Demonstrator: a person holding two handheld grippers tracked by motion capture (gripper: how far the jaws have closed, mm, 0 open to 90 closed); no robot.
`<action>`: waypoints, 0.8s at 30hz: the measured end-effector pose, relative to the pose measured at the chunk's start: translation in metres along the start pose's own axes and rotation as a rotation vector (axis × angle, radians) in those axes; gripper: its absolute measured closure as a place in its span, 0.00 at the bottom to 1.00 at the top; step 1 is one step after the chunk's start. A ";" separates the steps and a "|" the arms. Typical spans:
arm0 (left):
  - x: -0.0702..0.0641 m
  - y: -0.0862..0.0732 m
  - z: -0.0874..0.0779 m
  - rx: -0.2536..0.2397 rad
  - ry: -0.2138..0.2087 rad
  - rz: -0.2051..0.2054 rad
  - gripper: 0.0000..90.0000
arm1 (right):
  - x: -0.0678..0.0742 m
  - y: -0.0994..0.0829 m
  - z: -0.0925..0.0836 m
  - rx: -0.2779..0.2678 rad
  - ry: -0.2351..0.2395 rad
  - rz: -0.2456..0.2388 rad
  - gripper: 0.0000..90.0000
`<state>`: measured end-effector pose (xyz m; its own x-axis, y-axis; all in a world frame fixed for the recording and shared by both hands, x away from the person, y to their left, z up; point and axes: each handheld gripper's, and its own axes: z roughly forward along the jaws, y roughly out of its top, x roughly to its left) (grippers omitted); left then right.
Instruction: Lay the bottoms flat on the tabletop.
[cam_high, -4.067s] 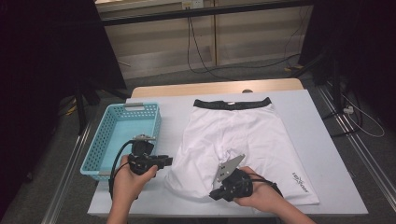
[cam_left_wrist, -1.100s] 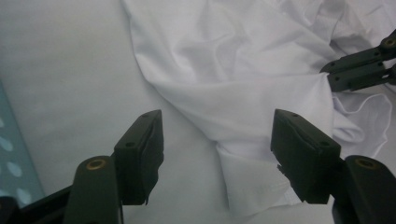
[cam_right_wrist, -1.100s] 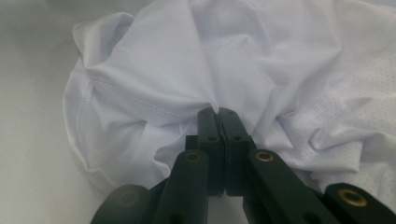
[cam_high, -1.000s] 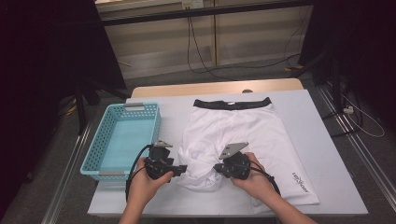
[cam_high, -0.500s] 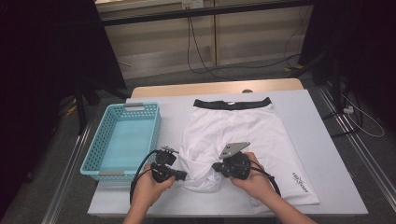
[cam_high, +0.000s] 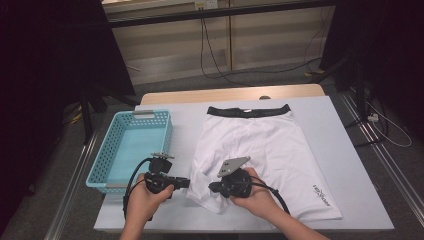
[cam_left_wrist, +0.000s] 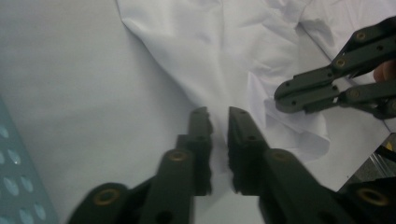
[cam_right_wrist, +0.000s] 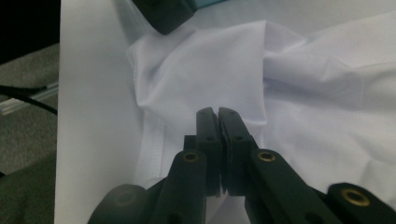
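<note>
1. One pair of white shorts (cam_high: 265, 150) lies spread on the desk (cam_high: 345, 145), black waistband at the far edge; one blue basket (cam_high: 131, 147) stands to its left.
2. Two grippers work at the near left leg hem.
3. Left gripper (cam_left_wrist: 219, 114): jaws a narrow gap apart, just opening, tips at the cloth's edge; nothing clamped between them.
4. Right gripper (cam_right_wrist: 217, 112): jaws clenched, pinching a fold of the shorts.
</note>
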<state>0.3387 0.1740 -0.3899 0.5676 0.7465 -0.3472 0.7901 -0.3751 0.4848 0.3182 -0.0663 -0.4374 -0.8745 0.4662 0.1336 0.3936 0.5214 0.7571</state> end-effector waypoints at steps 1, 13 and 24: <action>0.000 0.000 0.001 0.004 0.004 0.007 0.84 | 0.002 0.000 0.003 0.018 0.003 -0.003 0.95; -0.004 0.004 0.006 -0.051 0.071 0.057 0.44 | 0.016 0.004 0.011 0.019 0.015 -0.101 0.71; -0.015 -0.004 0.044 0.078 0.064 0.100 0.47 | -0.012 -0.016 -0.025 -0.011 -0.061 0.020 0.50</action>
<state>0.3374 0.1402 -0.4216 0.6306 0.7357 -0.2471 0.7471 -0.4892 0.4501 0.3149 -0.0979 -0.4356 -0.8475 0.5193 0.1100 0.4077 0.5040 0.7615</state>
